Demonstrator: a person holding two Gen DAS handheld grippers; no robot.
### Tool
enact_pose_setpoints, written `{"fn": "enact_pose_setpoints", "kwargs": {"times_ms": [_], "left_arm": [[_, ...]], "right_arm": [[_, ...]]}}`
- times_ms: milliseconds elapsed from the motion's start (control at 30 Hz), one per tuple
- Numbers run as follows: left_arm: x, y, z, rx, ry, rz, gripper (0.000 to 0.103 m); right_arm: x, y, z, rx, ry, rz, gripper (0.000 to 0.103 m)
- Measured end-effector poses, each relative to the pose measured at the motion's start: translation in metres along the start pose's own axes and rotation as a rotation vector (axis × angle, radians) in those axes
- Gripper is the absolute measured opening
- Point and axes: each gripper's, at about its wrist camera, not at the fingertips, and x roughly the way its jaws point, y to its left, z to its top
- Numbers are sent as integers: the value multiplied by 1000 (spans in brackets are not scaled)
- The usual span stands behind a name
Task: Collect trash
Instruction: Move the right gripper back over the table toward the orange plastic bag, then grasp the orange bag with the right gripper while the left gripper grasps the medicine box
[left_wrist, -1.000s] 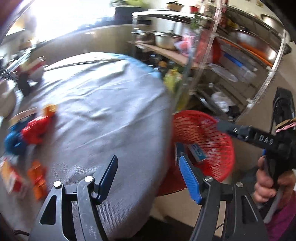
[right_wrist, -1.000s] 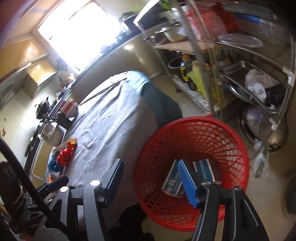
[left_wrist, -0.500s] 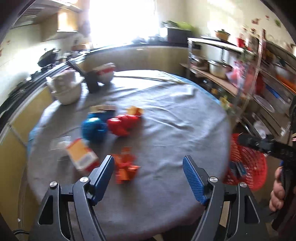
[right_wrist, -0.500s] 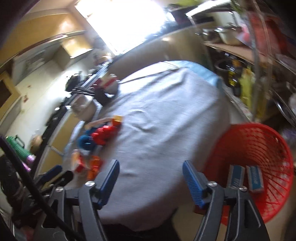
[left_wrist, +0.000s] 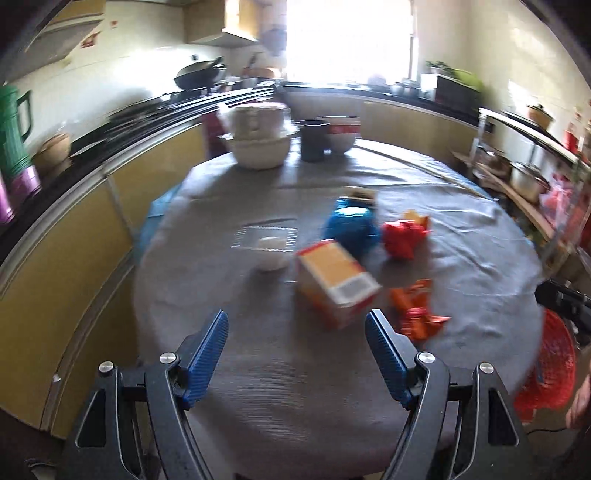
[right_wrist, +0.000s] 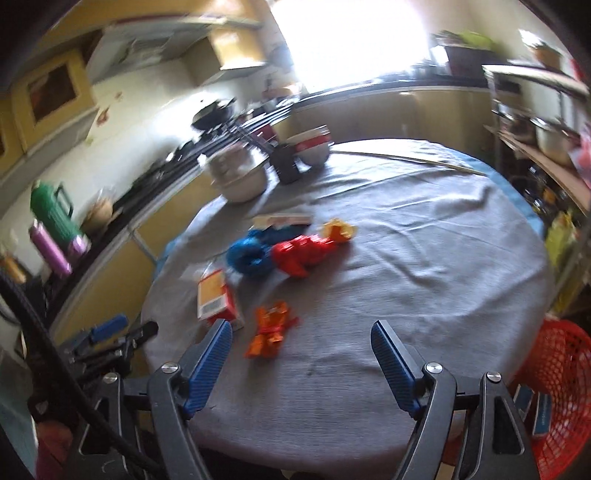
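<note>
Trash lies on the round grey-clothed table (left_wrist: 258, 369): an orange and white carton (left_wrist: 334, 282) (right_wrist: 214, 295), a crumpled orange wrapper (left_wrist: 415, 310) (right_wrist: 271, 328), a blue wrapper (left_wrist: 351, 227) (right_wrist: 249, 253), a red wrapper (left_wrist: 402, 238) (right_wrist: 303, 253) and a small white lump (left_wrist: 271, 251) on a clear bag. My left gripper (left_wrist: 297, 354) is open and empty, just short of the carton. My right gripper (right_wrist: 301, 362) hangs over the near table edge with its jaws opening and nothing between them. The red mesh basket (right_wrist: 561, 373) (left_wrist: 550, 373) stands at the right with small boxes inside.
At the table's far side stand stacked white bowls (left_wrist: 258, 146), a dark cup (left_wrist: 314, 140) and a red-banded bowl (left_wrist: 341, 136). A kitchen counter (left_wrist: 110, 140) runs along the left and back. A metal rack (left_wrist: 535, 173) with pots stands at the right.
Both views have swung from the red basket back to the table and its trash. Both grippers' jaws stand wider than a second ago. The basket now sits at the right edge.
</note>
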Motion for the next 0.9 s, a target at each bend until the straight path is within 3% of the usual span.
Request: {"fn": "enact_pose_setpoints", "kwargs": {"times_ms": [200, 567, 700, 800, 900], "left_arm": [[5, 27, -6, -62, 18, 13, 77], [19, 46, -8, -118, 58, 4, 77], [22, 49, -4, -132, 62, 2, 77], [24, 50, 2, -140, 63, 1, 77], [30, 48, 12, -153, 74, -23, 77]], "right_arm": [[49, 25, -7, -63, 137, 15, 81], [110, 29, -9, -63, 237, -9, 75], [128, 33, -5, -69, 264, -16, 69], [146, 31, -7, -59, 316, -38, 58], [151, 33, -7, -89, 302, -46, 39]]}}
